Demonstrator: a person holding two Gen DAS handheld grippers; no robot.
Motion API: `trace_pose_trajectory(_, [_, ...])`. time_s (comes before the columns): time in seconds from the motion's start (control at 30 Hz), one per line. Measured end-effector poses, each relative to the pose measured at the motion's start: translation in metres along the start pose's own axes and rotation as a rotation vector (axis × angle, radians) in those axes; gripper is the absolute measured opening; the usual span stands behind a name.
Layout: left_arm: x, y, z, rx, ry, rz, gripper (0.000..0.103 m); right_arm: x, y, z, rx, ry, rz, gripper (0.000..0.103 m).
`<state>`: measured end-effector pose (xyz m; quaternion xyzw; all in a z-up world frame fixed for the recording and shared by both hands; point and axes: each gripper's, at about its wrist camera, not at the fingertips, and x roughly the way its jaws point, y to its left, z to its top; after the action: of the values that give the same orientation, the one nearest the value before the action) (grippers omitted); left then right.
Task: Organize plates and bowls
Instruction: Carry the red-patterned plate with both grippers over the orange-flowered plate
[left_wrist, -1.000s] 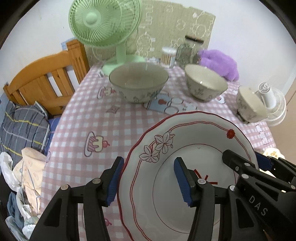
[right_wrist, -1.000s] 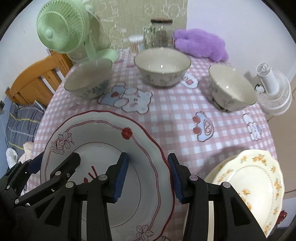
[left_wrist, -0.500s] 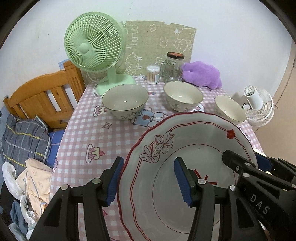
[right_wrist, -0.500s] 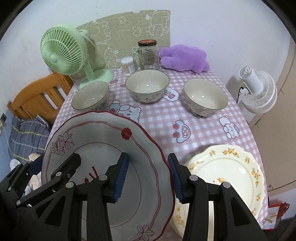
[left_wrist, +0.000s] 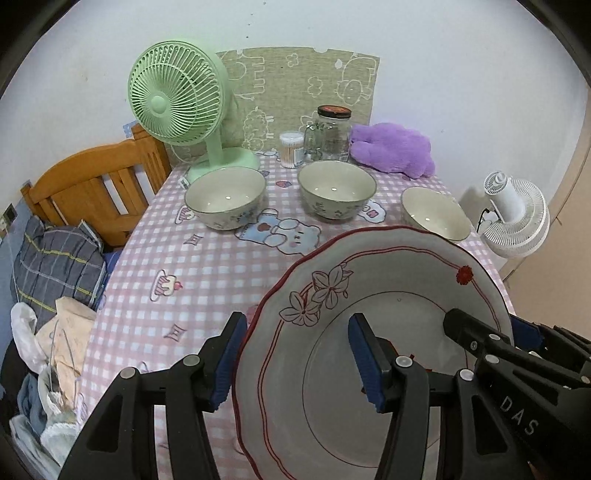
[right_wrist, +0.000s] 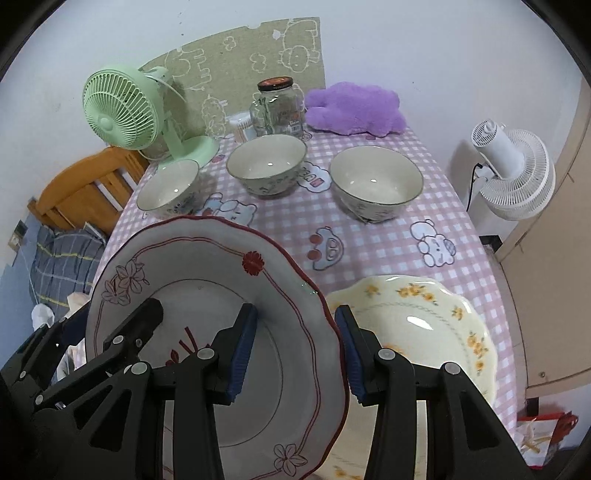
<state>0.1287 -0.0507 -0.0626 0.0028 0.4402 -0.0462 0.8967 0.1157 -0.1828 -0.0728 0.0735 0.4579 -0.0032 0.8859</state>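
A white plate with a red rim and flower drawings (left_wrist: 388, 280) (right_wrist: 192, 258) hangs tilted above the near part of the pink checked table (left_wrist: 221, 266). My left gripper (left_wrist: 297, 358) is shut on its left rim, and my right gripper (right_wrist: 295, 347) is shut on its right rim. Three cream bowls (left_wrist: 225, 197) (left_wrist: 336, 190) (left_wrist: 436, 214) stand in a row at the back. A yellow flowered plate (right_wrist: 413, 317) lies on the table just right of the held plate.
At the back of the table stand a green fan (left_wrist: 177, 96), a glass jar (left_wrist: 332, 133), a cotton swab box (left_wrist: 290, 144) and a purple plush (left_wrist: 391, 147). A white fan (left_wrist: 517, 218) is off the right edge. A wooden chair (left_wrist: 92, 184) and piled clothes (left_wrist: 55, 266) are on the left.
Both grippers have risen and drawn back from the bowls with the red-rimmed plate still between them. The bowls look smaller, and more of the yellow plate shows.
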Motion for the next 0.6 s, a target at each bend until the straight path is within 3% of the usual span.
trace_pose_trajectory(0.3, [0.006,-0.046,-0.009,-0.010,0.014,-0.020,0.057,-0.004,-0.052,-0.005,-0.007,0.009,-0.017,0.048])
trace_pose_trajectory(0.6, [0.029,-0.090,-0.022,-0.016,0.077,-0.067,0.057,0.005,-0.101,-0.015,0.014,0.037,-0.053,0.048])
